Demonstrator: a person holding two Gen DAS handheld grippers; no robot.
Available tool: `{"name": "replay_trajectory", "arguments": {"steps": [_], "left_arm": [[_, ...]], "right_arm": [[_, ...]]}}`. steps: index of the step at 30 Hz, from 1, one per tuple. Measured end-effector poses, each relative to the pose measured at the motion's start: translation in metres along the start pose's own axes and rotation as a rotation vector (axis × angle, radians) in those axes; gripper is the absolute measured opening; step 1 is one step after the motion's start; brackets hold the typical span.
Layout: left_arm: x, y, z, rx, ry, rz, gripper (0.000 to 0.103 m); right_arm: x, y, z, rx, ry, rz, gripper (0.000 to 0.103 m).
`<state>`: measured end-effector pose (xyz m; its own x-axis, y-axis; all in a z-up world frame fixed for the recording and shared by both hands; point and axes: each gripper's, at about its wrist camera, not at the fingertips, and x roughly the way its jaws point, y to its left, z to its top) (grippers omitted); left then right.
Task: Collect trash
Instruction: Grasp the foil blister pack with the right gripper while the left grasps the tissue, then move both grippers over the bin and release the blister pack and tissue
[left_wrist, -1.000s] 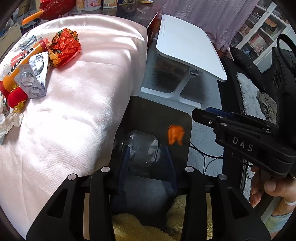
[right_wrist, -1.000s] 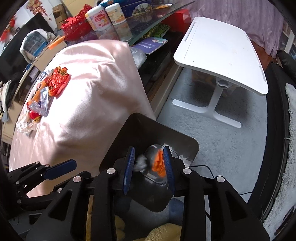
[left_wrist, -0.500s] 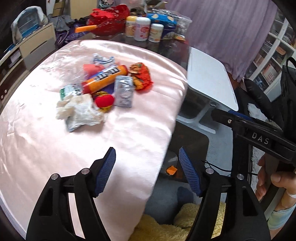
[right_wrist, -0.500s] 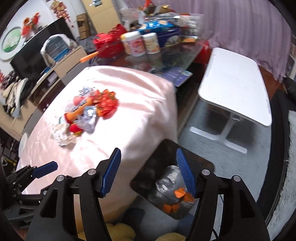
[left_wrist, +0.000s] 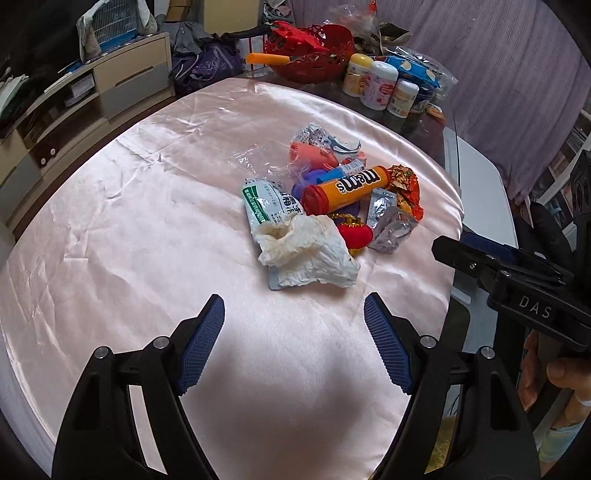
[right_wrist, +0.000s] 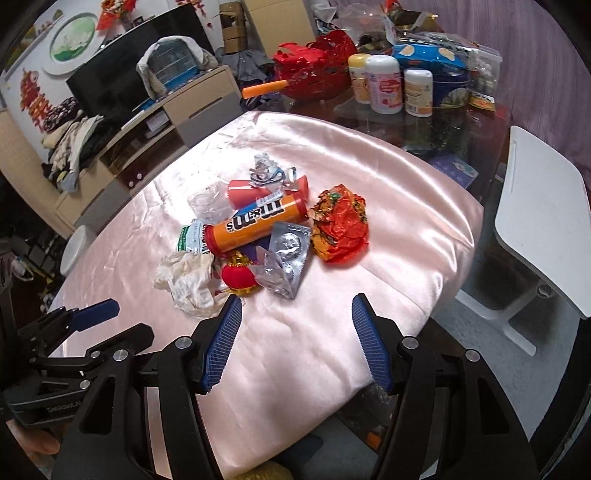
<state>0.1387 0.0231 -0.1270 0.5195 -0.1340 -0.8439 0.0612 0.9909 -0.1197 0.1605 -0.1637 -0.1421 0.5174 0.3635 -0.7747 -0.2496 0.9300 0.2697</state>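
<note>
A pile of trash lies on the pink satin cloth (left_wrist: 129, 229): a crumpled white tissue (left_wrist: 310, 254) (right_wrist: 188, 280), an orange m&m's tube (left_wrist: 347, 188) (right_wrist: 255, 225), a silver blister pack (left_wrist: 388, 225) (right_wrist: 288, 254), a crumpled red-orange wrapper (right_wrist: 340, 225) (left_wrist: 406, 188), a small red lantern (right_wrist: 238, 277) and a green-white packet (left_wrist: 262, 203). My left gripper (left_wrist: 293, 339) is open and empty, just short of the tissue. My right gripper (right_wrist: 295, 339) is open and empty, near the blister pack.
Jars (right_wrist: 384, 88), a red basket (right_wrist: 317, 66) and a blue tin (right_wrist: 443, 81) stand on the glass table behind. A white side table (right_wrist: 546, 221) stands at the right. The cloth's edge drops off at the right (right_wrist: 454, 266).
Both grippers have opened, dropped their pieces into the dark bin on the floor, and swung up and left to face the trash pile on the cloth.
</note>
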Motion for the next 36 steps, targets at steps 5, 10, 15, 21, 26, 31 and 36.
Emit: {"name": "replay_trajectory", "arguments": {"steps": [5, 10, 15, 21, 26, 31, 36], "left_arm": [[0.015, 0.002, 0.011, 0.012, 0.008, -0.008, 0.073], [0.027, 0.007, 0.019, 0.014, 0.019, -0.015, 0.069], [0.038, 0.006, 0.028, 0.03, 0.023, -0.038, 0.061], [0.052, 0.004, 0.033, 0.04, 0.039, -0.074, 0.04], [0.052, 0.0, 0.037, 0.058, 0.025, -0.09, 0.011], [0.042, -0.002, 0.037, 0.073, -0.004, -0.087, 0.002], [0.021, 0.0, 0.036, 0.067, -0.037, -0.07, 0.001]], "right_arm": [[0.017, 0.003, 0.01, 0.011, 0.014, 0.022, 0.057], [0.035, 0.007, 0.017, 0.011, 0.029, 0.041, 0.051], [0.05, 0.01, 0.021, 0.004, 0.053, 0.052, 0.037], [0.053, 0.008, 0.021, -0.01, 0.041, 0.045, 0.03], [0.043, 0.004, 0.02, -0.008, 0.02, 0.038, 0.029], [0.031, 0.005, 0.02, -0.009, -0.001, 0.042, 0.029], [0.016, 0.009, 0.02, -0.018, -0.022, 0.055, 0.029]]}}
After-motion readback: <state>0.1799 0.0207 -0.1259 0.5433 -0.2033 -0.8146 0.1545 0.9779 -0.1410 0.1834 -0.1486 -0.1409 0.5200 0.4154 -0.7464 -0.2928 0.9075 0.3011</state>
